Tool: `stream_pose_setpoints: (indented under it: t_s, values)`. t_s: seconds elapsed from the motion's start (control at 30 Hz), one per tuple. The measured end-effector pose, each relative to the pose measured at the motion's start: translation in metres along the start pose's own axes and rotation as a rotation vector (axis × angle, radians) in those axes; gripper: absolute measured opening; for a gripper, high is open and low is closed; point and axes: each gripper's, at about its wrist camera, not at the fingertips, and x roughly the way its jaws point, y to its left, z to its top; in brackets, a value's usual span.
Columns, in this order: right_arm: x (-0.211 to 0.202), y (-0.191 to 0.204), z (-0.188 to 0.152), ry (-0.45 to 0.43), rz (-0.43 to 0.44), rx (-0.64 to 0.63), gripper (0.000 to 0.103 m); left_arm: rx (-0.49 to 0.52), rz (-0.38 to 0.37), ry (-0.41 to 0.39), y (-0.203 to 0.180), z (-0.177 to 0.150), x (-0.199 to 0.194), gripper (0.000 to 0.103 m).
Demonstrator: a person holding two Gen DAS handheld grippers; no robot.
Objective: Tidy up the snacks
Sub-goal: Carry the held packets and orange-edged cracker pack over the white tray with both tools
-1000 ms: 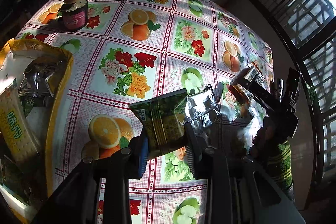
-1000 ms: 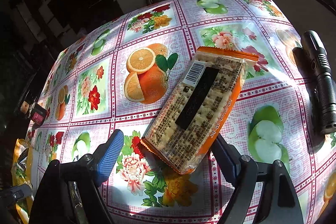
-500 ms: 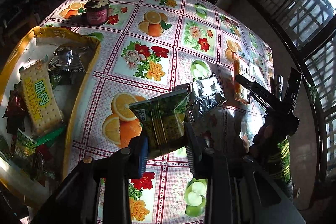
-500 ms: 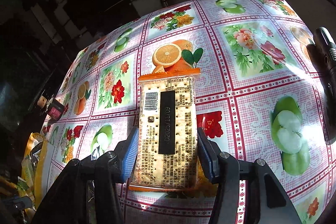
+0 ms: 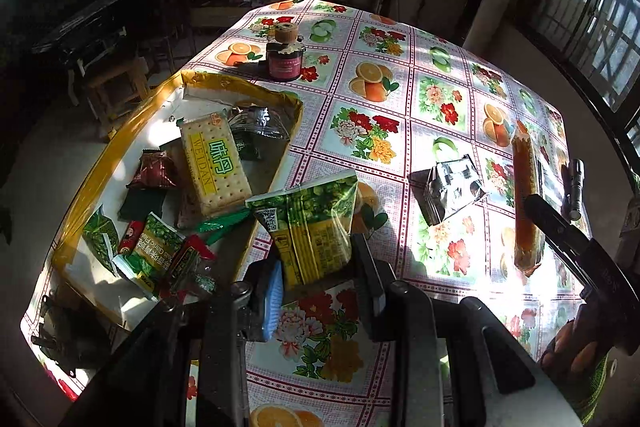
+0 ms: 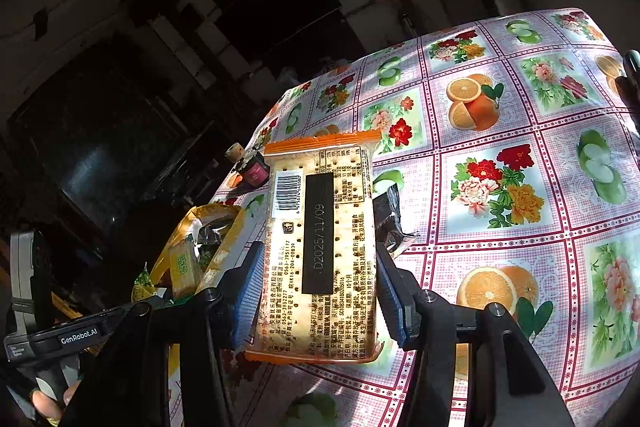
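Left tongs (image 5: 320,291) clamped on green snack packet (image 5: 310,223), lower centre; right tongs (image 6: 316,291) gripping orange cracker pack (image 6: 320,247), mid-frame.

1. Right gripper (image 6: 316,291): both blue pads (image 6: 248,291) press the long sides of a cracker pack (image 6: 320,247); pack held clear of the table.
2. Pack: orange-edged, back side up, barcode and black date strip visible.
3. Tablecloth (image 6: 520,155): fruit-and-flower squares, sunlit.
4. Silver pouch (image 6: 390,223) lies just right of the pack.
5. Yellow-rimmed tray (image 6: 200,215) at left holds snacks; a jar (image 6: 252,167) stands beyond it.
6. Left gripper (image 6: 60,339) at lower left; state not discernible here.
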Motion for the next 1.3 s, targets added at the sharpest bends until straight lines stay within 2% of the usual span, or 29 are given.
stream_pose_setpoints:
  t_s: [0.1, 0.4, 0.77, 1.3]
  values:
    - [0.000, 0.018, -0.012, 0.016, 0.055, -0.012, 0.057, -0.008, 0.038, -0.013, 0.011, -0.006, -0.006, 0.030]
    - [0.016, 0.054, -0.041, 0.086, 0.114, -0.059, 0.057, -0.039, 0.105, -0.030, 0.040, -0.018, -0.015, 0.030]
    - [0.040, 0.081, -0.054, 0.152, 0.151, -0.103, 0.057, -0.077, 0.175, -0.046, 0.068, -0.024, -0.020, 0.030]
    - [0.071, 0.123, -0.065, 0.219, 0.211, -0.162, 0.057, -0.132, 0.229, -0.054, 0.100, -0.025, -0.016, 0.030]
